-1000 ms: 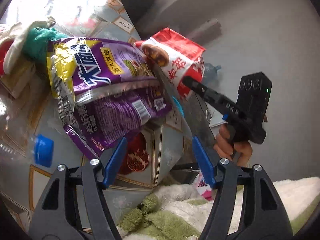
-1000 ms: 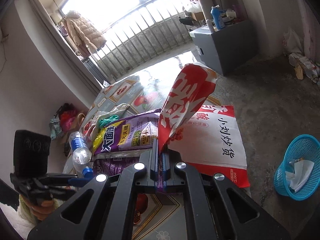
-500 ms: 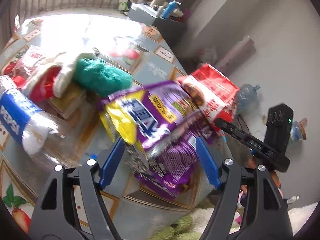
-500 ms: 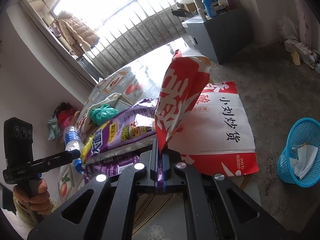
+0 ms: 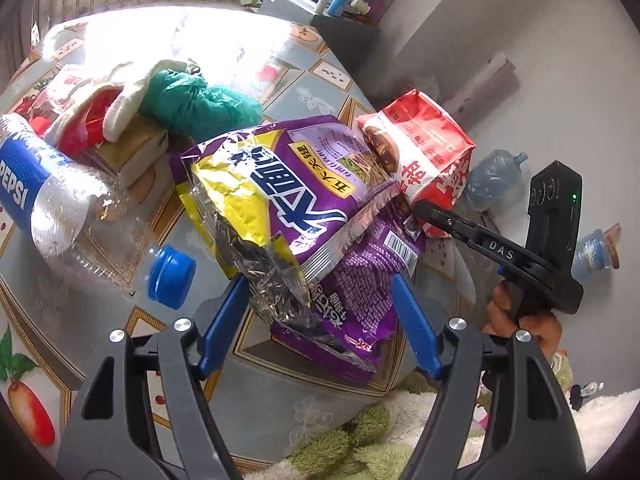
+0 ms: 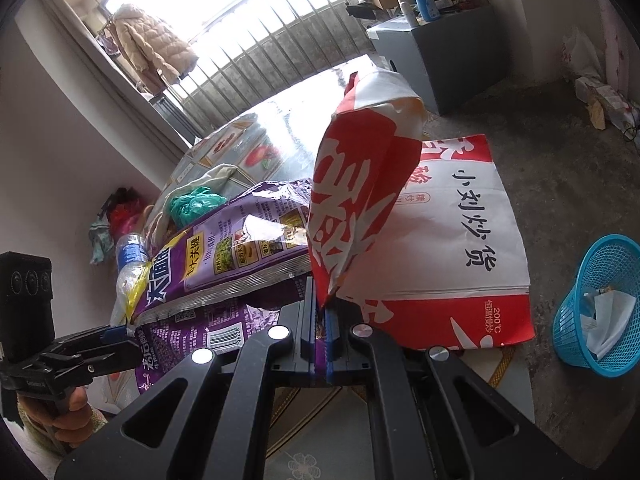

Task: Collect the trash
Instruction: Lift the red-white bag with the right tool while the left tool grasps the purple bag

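A purple-and-yellow snack bag [image 5: 304,184] lies on top of a second purple bag [image 5: 360,280] on the patterned table [image 5: 280,392]. My left gripper [image 5: 320,320] is open, its blue pads standing on either side of the top bag's crumpled foil end without pressing it. My right gripper [image 6: 320,308] is shut on the lower corner of a red-and-white paper bag [image 6: 360,184], which stands upright from its fingers. That bag [image 5: 424,148] and the right gripper [image 5: 420,206] also show at the right of the left wrist view.
A Pepsi bottle [image 5: 48,192] with a blue cap lies at the left, with a green plastic bag [image 5: 196,100] and cloth behind it. A large flat red-and-white bag [image 6: 460,240] lies under the held one. A blue basket [image 6: 596,304] with paper stands on the floor, right.
The left gripper has tilted and swung over the table, so the purple bag's end now lies between its jaws. The right gripper has sunk slightly, still holding the red-and-white bag.
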### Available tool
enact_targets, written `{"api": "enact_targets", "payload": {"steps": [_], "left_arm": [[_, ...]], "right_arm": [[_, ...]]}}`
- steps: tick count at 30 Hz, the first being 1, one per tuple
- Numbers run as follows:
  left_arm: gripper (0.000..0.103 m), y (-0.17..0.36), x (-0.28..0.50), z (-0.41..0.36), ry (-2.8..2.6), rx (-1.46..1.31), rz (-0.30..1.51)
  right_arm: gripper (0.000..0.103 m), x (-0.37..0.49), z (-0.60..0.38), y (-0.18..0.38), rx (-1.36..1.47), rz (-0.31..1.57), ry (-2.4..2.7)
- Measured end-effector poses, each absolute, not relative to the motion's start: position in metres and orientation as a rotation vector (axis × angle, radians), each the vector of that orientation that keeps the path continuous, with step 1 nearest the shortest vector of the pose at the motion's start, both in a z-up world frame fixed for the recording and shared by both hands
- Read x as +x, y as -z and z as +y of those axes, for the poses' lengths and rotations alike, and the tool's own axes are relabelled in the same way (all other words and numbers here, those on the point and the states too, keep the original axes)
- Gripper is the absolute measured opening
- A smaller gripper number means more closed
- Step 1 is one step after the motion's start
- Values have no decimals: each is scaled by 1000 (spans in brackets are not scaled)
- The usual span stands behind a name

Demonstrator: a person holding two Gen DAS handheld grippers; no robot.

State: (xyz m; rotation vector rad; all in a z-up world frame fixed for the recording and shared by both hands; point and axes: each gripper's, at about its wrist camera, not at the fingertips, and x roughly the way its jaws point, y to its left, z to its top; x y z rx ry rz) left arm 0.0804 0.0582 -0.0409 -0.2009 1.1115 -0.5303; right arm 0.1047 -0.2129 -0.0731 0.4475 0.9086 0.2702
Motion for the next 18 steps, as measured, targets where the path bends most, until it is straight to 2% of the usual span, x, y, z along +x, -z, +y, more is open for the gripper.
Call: {"api": "enact_targets", "payload": {"steps": [9,13,18], "left_arm": [[69,55,74,62,547,-210,1220],[69,58,78,65,607,-342,1183],[46,55,83,75,617,-477,1132]], "right_arm": [[3,109,-213,75,449,917,-273],[3,109,-213,77,454,918,-272],[3,107,-216,77,465,912,-269]]}}
